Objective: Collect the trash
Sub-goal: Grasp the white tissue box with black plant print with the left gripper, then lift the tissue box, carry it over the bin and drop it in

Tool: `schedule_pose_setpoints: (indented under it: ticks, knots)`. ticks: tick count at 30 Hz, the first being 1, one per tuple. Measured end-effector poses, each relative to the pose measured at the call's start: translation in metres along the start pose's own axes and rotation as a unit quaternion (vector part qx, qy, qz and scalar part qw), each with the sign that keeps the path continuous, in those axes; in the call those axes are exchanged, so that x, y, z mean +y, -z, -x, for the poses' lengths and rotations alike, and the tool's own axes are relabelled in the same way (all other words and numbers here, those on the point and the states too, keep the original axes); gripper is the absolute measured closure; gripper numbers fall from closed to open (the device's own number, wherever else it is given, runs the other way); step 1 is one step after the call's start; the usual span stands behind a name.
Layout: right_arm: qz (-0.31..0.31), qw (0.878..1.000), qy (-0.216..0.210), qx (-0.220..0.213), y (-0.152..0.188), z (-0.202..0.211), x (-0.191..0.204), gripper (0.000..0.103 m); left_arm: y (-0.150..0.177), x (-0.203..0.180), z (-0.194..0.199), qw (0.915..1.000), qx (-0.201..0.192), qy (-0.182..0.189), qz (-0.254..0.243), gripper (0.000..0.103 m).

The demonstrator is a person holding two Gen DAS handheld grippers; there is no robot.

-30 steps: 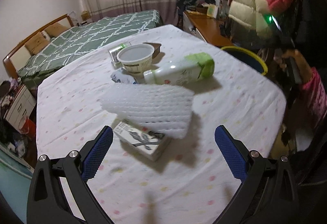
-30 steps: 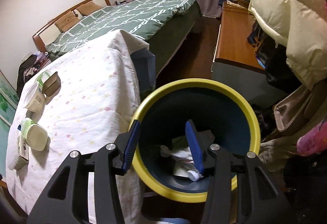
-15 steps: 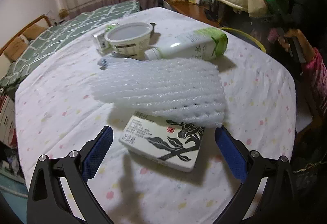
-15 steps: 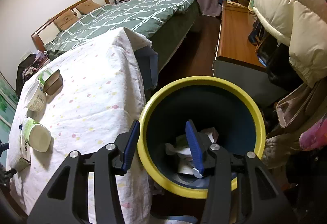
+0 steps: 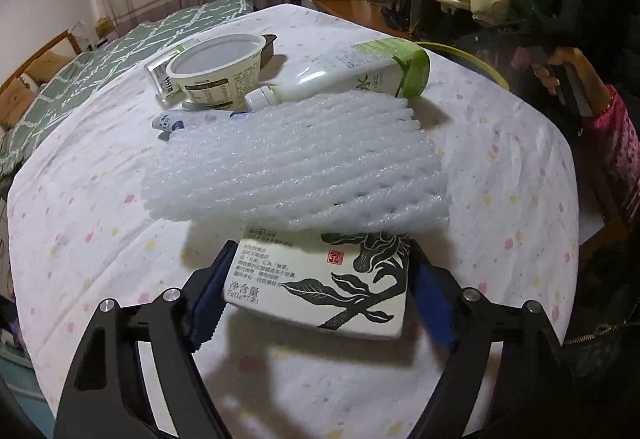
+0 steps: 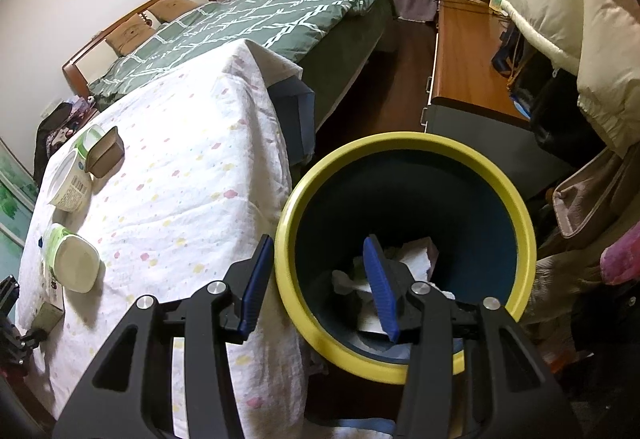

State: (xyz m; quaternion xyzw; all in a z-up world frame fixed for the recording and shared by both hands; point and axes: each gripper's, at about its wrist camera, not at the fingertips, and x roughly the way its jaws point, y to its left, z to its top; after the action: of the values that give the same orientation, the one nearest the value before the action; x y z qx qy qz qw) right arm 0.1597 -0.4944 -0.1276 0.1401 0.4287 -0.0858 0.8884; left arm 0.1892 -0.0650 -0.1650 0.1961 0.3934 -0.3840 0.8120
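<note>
Left wrist view. White foam net (image 5: 296, 167), draped over far end of box (image 5: 324, 287); lifts clear only after box, or rides along. Left gripper (image 5: 320, 295): fingers (image 5: 208, 299) just closing, flanking box sides; contact likely on left pad, right side blurred, firm pinch not certain. Beyond: cup (image 5: 218, 79), bottle (image 5: 352, 75), small tube (image 5: 172, 121), clustered mid-table (image 5: 100, 239). Near table edge just behind gripper; open cloth to left.

Right wrist view. Yellow-rimmed bin (image 6: 404, 259), butted against table edge, tipped toward camera, presumably to receive drops. Right gripper (image 6: 316, 279): fingers straddling rim, one outside, one inside; gap visible, clamp uncertain. Paper scraps (image 6: 404, 267) already inside. Bin mouth unobstructed; bed (image 6: 256, 27) well beyond.
</note>
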Motion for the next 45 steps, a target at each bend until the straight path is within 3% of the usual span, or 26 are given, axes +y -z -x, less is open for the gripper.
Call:
schedule_pose_setpoints:
  ticks: [6,9,14,21,32,45]
  knots:
    - [-0.003,1.000,-0.016,-0.004,0.005,0.006,-0.001,0.058,0.002,-0.019,0.011,0.9998,-0.007,0.015,0.014,0.025]
    - [-0.003,1.000,-0.021,-0.008,0.007,0.011,-0.003,0.058,0.000,-0.027,0.022,0.9981,-0.012,0.044,0.042,0.027]
    - [-0.007,1.000,-0.026,-0.015,0.010,0.017,-0.007,0.058,-0.011,-0.034,0.046,0.9941,-0.035,0.061,0.083,0.028]
    - [-0.012,0.999,-0.034,-0.022,0.016,0.027,-0.013,0.058,-0.025,-0.051,0.061,0.9953,-0.027,0.032,0.087,0.029]
    - [-0.020,0.998,-0.048,-0.031,0.021,0.035,-0.020,0.058,-0.050,-0.069,0.077,0.9955,-0.057,-0.018,0.074,0.030]
    - [-0.036,0.997,-0.056,-0.035,0.027,0.037,-0.038,0.058,-0.098,-0.095,0.076,0.9967,-0.069,-0.008,0.041,0.031]
